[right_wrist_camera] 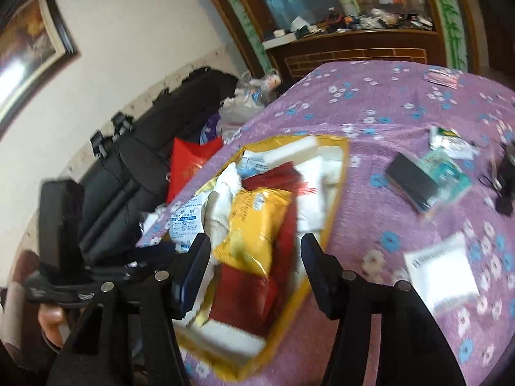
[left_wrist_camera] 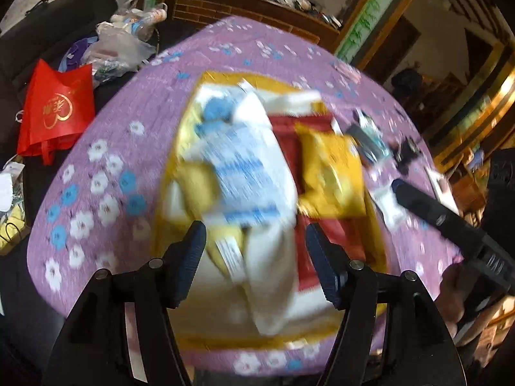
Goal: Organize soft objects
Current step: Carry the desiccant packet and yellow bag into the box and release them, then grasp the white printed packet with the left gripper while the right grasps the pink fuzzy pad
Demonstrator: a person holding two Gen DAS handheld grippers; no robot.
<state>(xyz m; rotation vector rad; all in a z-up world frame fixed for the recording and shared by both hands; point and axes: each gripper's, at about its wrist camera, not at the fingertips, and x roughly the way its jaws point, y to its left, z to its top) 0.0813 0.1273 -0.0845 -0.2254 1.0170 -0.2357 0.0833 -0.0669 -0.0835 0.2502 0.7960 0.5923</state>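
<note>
Left wrist view: left gripper spread wide, nothing pinched, above gold-rimmed box on purple flowered cloth. White-blue soft pack and yellow pack lie in box; blurred. Right gripper at right edge.

Right wrist view: right gripper spread, empty, over same box; yellow pack on red lining. Red bag beside table.

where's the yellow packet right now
The yellow packet lies in the gold-rimmed tray on top of a red pack, with white packs to its left in the right wrist view.
</note>
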